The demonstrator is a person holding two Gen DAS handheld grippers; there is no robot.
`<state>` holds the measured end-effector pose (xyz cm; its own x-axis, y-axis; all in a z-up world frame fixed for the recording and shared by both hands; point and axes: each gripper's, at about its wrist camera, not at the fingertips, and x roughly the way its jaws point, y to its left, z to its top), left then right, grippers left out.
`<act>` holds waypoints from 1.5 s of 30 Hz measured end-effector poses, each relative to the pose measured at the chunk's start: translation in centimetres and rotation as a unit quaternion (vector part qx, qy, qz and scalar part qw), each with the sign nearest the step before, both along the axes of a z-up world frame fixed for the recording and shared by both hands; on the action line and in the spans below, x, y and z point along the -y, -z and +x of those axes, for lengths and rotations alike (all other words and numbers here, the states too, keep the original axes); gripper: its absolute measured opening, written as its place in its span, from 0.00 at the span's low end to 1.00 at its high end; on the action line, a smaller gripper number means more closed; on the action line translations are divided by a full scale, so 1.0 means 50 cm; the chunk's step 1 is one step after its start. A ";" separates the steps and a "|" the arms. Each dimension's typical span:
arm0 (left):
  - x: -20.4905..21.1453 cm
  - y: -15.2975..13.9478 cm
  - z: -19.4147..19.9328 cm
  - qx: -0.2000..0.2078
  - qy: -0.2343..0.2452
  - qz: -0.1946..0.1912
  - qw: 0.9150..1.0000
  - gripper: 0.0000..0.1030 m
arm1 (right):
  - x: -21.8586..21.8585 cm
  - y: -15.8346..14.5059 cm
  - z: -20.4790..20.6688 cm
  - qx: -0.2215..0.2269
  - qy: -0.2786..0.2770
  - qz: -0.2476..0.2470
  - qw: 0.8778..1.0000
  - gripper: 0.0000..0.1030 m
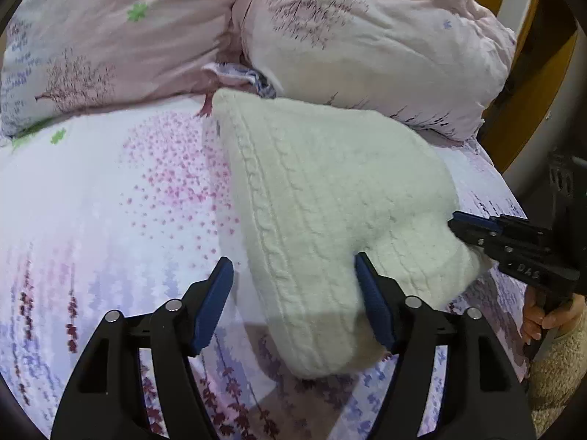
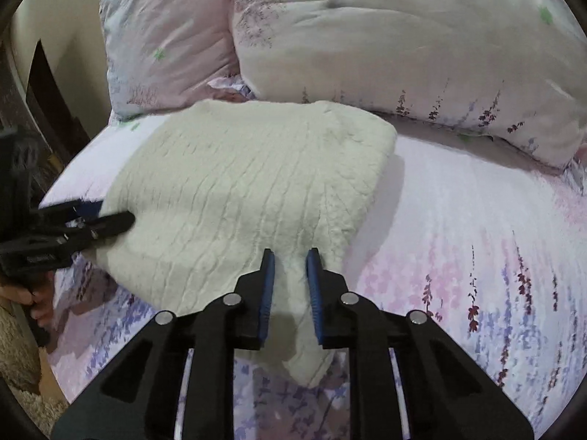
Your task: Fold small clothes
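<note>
A cream cable-knit garment (image 1: 323, 198) lies folded on the floral bedsheet (image 1: 110, 198); it also shows in the right wrist view (image 2: 249, 183). My left gripper (image 1: 293, 275) is open, its jaws wide apart around the garment's near corner. In the right wrist view the left gripper (image 2: 110, 216) shows at the garment's left edge. My right gripper (image 2: 290, 256) is shut on a pinched ridge of the garment's near edge. In the left wrist view the right gripper (image 1: 455, 223) shows touching the garment's right edge, its fingers close together.
Two pink floral pillows (image 1: 110, 33) (image 1: 374, 44) lie against the headboard behind the garment. The bed's edge and a wooden frame (image 1: 528, 84) are at the right. A hand in a fuzzy sleeve (image 1: 550, 319) holds the other gripper.
</note>
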<state>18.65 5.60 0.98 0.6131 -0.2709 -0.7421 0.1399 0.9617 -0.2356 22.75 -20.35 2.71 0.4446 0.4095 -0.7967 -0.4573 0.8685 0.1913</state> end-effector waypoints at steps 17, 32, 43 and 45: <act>0.021 -0.006 -0.050 0.016 -0.007 0.046 0.999 0.76 | -0.015 -0.002 -0.083 0.018 -0.021 -0.062 0.998 0.23; 0.033 -0.023 -0.183 0.008 -0.033 0.061 0.998 0.99 | 0.050 -0.039 -0.192 0.052 0.041 -0.025 0.997 0.97; 0.055 -0.003 -0.201 -0.033 -0.044 0.071 0.996 0.99 | 0.041 0.020 -0.214 -0.023 0.053 -0.045 0.997 0.98; 0.060 0.000 -0.203 -0.037 -0.047 0.080 0.995 0.99 | 0.034 0.029 -0.217 -0.028 0.054 -0.062 0.996 0.98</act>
<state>8.49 2.61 0.99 0.5728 -0.0893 -0.8148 0.0350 0.9958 -0.0845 11.89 -22.02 1.25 0.4342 0.2594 -0.8627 -0.3516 0.9305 0.1028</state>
